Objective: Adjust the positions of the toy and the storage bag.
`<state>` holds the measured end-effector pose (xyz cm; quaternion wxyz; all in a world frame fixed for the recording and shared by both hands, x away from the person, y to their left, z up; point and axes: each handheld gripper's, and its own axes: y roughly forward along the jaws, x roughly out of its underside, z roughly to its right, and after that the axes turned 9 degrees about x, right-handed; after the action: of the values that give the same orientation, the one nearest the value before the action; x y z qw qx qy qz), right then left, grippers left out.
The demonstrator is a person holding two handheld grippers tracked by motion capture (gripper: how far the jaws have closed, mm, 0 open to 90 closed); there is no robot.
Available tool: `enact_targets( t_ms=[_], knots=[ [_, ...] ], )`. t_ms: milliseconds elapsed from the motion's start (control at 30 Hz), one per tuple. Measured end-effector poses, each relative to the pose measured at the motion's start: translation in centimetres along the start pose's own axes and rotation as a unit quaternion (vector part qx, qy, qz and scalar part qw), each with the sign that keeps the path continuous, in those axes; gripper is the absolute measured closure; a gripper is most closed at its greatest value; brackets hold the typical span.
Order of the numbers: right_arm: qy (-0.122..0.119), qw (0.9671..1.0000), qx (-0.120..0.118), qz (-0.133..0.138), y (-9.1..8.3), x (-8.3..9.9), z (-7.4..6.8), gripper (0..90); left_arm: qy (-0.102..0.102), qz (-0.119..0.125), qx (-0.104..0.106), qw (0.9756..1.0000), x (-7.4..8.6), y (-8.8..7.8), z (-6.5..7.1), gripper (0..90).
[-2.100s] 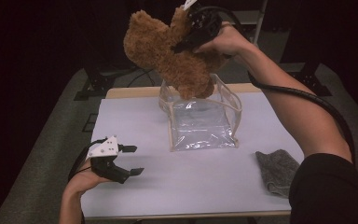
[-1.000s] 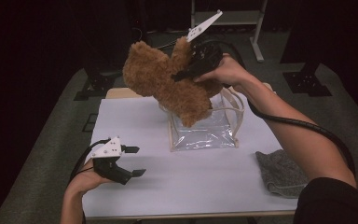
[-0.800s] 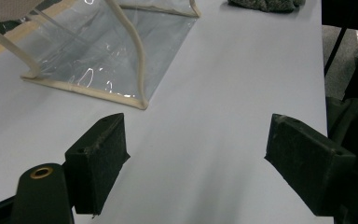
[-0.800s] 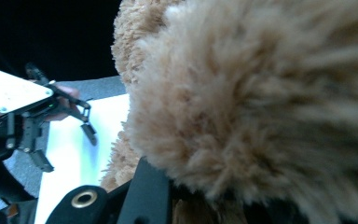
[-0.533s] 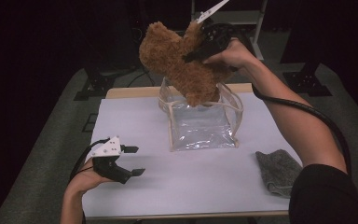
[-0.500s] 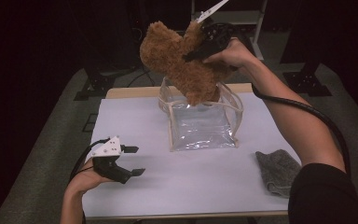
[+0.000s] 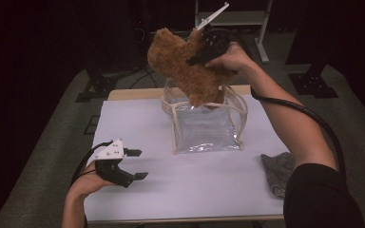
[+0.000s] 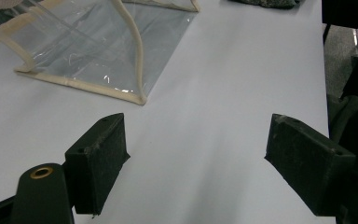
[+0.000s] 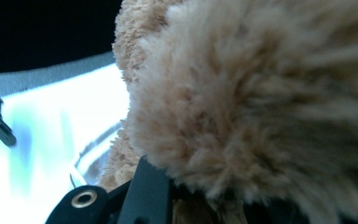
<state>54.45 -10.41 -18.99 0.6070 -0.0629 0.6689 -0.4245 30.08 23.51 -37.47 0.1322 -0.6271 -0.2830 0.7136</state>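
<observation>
Teddy bear held above a clear bag

The right gripper (image 7: 204, 56) has its fingers clamped on the shaggy brown teddy bear (image 7: 185, 66), arm raised, the bear's legs just over the mouth of the clear plastic bag (image 7: 204, 128) with cream trim; the left gripper (image 7: 135, 164) rests low on the pale tabletop (image 7: 209, 185), fingers wide apart, holding nothing

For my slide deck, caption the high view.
Right gripper lowers brown teddy bear into clear bag.
</observation>
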Motion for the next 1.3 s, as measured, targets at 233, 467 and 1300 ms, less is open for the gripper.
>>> enact_targets(
  t_ms=[233, 467, 1300],
  knots=[
    [0.003, 0.9997, -0.022, -0.009, 1.0, 2.1, -1.6, 76.5, 0.005, 0.000, 0.002, 1.0000, -0.2, 0.0, 0.3, 19.2],
    [0.001, 0.9995, -0.017, -0.026, 0.8, 4.1, -2.6, 76.6, 0.011, -0.002, 0.004, 0.9999, -0.3, 0.0, 0.4, 19.2],
    [0.010, 0.9966, 0.015, -0.080, 1.6, 8.3, -3.7, 77.7, 0.011, -0.005, 0.009, 0.9999, -0.4, 0.1, 0.7, 19.1]
  ],
)
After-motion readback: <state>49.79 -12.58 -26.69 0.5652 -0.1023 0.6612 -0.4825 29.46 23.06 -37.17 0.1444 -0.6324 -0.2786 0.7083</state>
